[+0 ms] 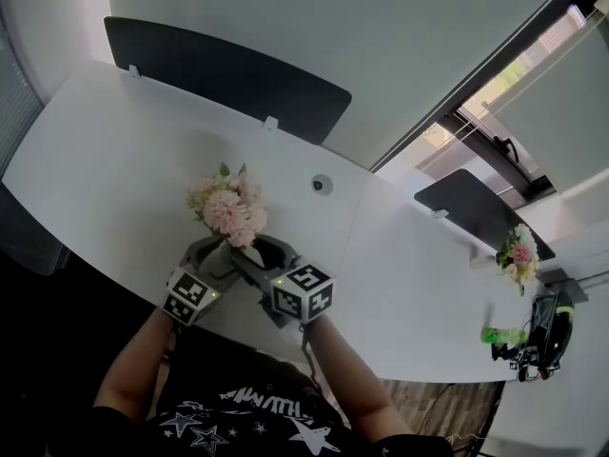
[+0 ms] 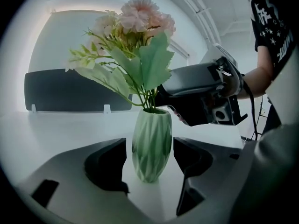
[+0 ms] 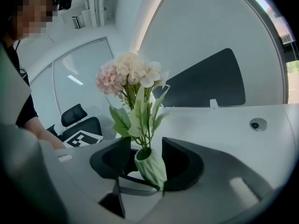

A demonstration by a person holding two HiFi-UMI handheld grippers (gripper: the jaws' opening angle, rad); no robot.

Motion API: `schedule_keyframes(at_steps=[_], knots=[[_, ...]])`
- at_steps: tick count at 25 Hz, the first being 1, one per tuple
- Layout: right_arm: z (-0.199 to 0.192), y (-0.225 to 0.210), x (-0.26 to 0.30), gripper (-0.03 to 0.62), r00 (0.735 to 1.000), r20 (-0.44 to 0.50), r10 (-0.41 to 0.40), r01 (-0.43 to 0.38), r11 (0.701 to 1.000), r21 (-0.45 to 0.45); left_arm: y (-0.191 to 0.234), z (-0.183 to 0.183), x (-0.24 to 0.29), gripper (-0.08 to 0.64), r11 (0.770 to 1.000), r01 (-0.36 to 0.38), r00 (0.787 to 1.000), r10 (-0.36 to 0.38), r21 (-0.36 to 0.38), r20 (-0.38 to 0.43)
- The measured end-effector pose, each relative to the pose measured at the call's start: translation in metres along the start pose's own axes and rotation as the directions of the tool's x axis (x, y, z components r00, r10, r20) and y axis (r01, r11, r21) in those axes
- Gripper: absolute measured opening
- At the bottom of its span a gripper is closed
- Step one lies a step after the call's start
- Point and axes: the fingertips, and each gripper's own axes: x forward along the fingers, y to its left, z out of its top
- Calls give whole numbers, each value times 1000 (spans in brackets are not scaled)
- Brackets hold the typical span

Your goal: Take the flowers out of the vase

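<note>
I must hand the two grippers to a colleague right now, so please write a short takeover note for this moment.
Left gripper: open, jaws on either side of the green vase body, gaps visible, no grip.
Right gripper: open, jaws around the stems at the vase's mouth, not closed.
Things: vase upright on the white table, flowers all in it.
Done: both grippers in position. Left to do: close left on vase, right on stems, lift flowers out.

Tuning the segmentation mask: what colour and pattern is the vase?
Pale green with diagonal faceted ridges; the vase shows best in the left gripper view.
</note>
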Motion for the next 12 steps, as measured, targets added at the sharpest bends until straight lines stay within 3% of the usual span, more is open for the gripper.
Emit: schedule_keyframes(at_steps=[4,12], knots=[[1,0,6,199,1000,-7,15,-15,1000,-11,-1,2,3,273,1000,4,1000,-4,24,-5],[2,4,15,170,999,-17,50,-50,999,-19,-1,2,2,268,1000,5,1000,-6,16,7]])
